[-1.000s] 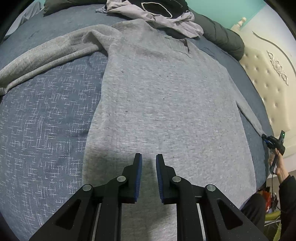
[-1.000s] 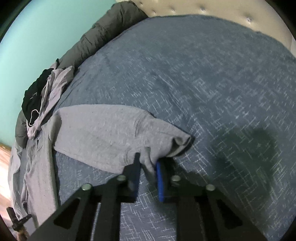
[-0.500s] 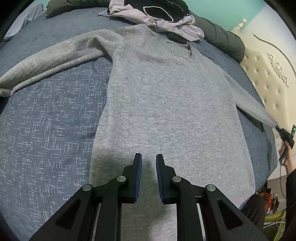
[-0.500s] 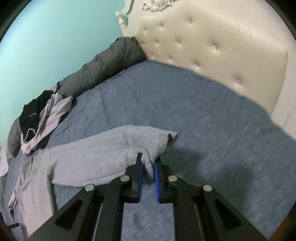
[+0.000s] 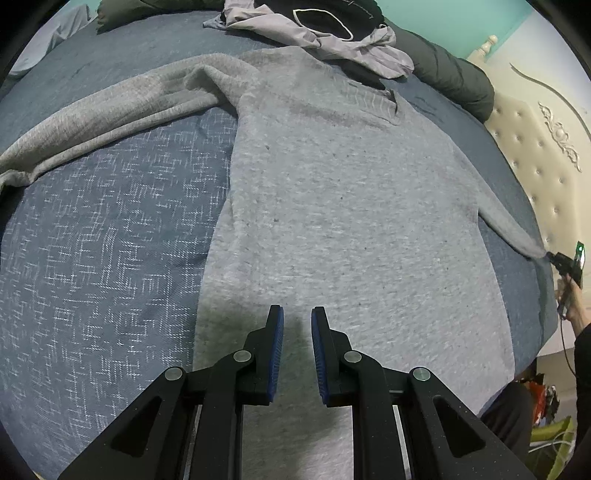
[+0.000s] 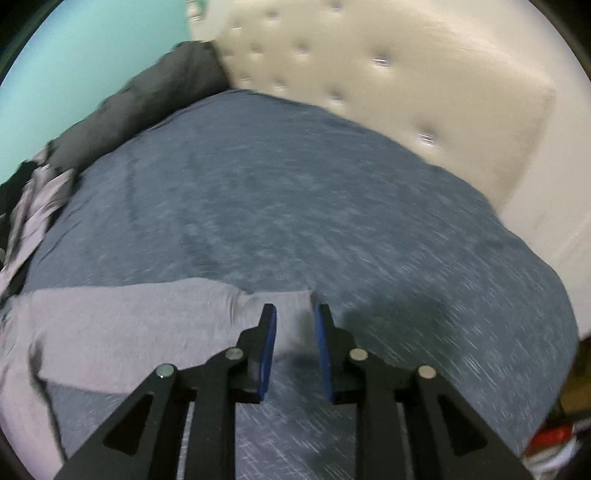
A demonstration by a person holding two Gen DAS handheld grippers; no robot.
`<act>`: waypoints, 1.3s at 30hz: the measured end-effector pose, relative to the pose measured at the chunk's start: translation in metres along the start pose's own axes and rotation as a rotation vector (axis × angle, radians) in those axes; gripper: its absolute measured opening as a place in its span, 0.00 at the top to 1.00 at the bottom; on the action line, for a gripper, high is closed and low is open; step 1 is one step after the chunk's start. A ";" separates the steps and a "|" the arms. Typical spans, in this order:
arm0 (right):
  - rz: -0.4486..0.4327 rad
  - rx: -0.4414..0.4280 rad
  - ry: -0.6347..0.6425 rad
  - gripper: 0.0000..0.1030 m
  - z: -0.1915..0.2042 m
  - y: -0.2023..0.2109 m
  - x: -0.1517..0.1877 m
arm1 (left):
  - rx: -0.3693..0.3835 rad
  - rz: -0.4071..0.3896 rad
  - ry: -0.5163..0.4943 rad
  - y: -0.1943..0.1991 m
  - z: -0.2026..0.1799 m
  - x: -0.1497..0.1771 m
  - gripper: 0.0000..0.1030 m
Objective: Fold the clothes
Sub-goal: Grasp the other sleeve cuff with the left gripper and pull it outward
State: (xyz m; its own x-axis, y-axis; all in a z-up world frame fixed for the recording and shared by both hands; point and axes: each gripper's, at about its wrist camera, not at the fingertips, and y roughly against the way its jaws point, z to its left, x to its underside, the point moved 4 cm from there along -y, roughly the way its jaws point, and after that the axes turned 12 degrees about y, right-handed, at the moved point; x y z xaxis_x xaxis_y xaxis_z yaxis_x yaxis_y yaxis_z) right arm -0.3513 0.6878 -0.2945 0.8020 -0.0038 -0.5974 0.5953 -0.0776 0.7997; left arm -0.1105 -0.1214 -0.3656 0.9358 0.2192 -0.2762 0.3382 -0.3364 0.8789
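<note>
One bed, blue crosshatch cover, bearing everything listed. 
One tufted cream headboard at far end. 
One dark bolster along teal wall. 
One grey sweater, task item: laid flat, front up, across middle of bed; left sleeve stretched out sideways, slightly rumpled near shoulder; right sleeve drawn out straight, cuff lying at tips of right claw. 
One heap of unfolded clothes, lilac and black, just beyond sweater collar and touching it. 
One left claw: hovering above lower body of sweater, narrowly parted, pinching nothing. 
One right claw: opening, cuff between pads but not visibly pressed; view blurred, contact not certain.

Risks, judged: 
- Cuff snagging on a pad during release, dragging sleeve back into a crease. 
- Sleeve dropped from height, landing twisted; later fold then uneven. 
- Rumple at left shoulder carried into fold if not smoothed. 
- Heap at collar caught up when top edge gets folded over.
</note>
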 end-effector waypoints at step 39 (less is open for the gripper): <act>0.027 -0.900 0.333 0.63 0.516 0.108 0.195 | -0.239 -0.297 0.447 0.101 0.270 -0.104 0.34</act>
State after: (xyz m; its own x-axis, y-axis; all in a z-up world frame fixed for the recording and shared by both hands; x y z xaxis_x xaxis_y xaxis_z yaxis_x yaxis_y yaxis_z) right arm -0.1559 0.1645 -0.3552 0.7060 0.3003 -0.6414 0.2801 0.7134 0.6423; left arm -0.1471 -0.4258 -0.3528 0.6541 0.6549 -0.3786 0.4988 0.0029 0.8667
